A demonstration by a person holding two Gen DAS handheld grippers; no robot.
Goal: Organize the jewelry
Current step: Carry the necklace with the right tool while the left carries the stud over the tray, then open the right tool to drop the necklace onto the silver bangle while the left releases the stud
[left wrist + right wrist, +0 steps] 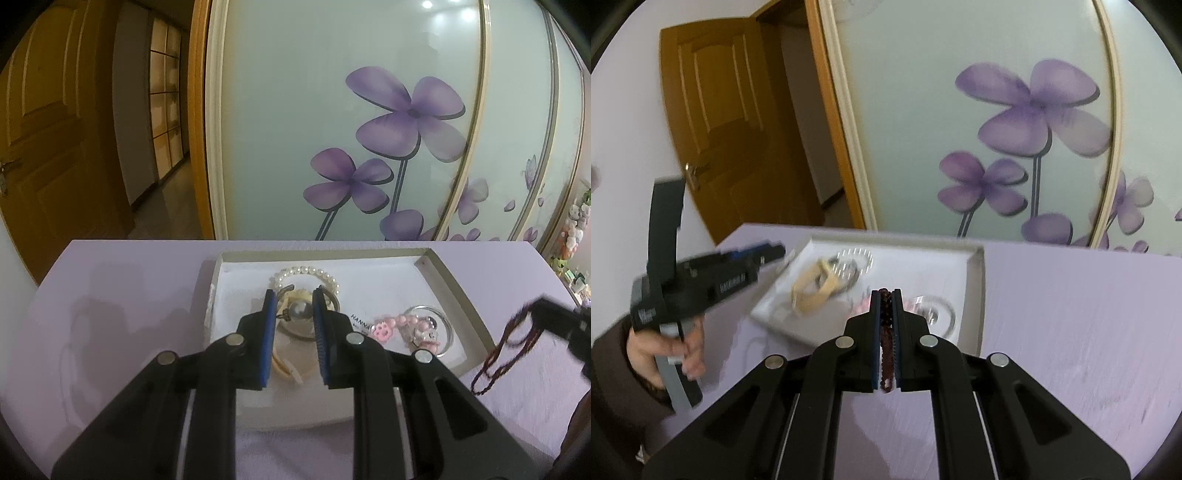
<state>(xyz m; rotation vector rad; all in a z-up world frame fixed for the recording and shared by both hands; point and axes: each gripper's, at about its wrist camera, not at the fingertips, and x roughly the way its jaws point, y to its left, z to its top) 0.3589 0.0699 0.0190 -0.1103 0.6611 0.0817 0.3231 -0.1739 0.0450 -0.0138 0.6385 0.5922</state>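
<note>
Lilac laminate is covering the bench [110, 295] where a person is sorting jewelry with a hand-held gripper in each hand. At left, the left hand-held gripper [293, 299] is hovering over a shallow white tray [439, 266], its blue-padded fingers standing narrowly apart with nothing pinched between them; in the right wrist view a bare hand [665, 354] is gripping its handle. Inside the tray, a pearl bracelet [306, 273] is lying toward the far side, a large silver bead [300, 310] is showing between the fingers, and a cream-coloured band [812, 288] is lying beside them. Further right in the tray, a pink beaded piece [399, 325] is resting against a clear bangle [447, 325]. At far right, the right hand-held gripper [885, 295] is clamping a dark red beaded strand [885, 343], which is dangling beside the tray's right edge, above the bench.
</note>
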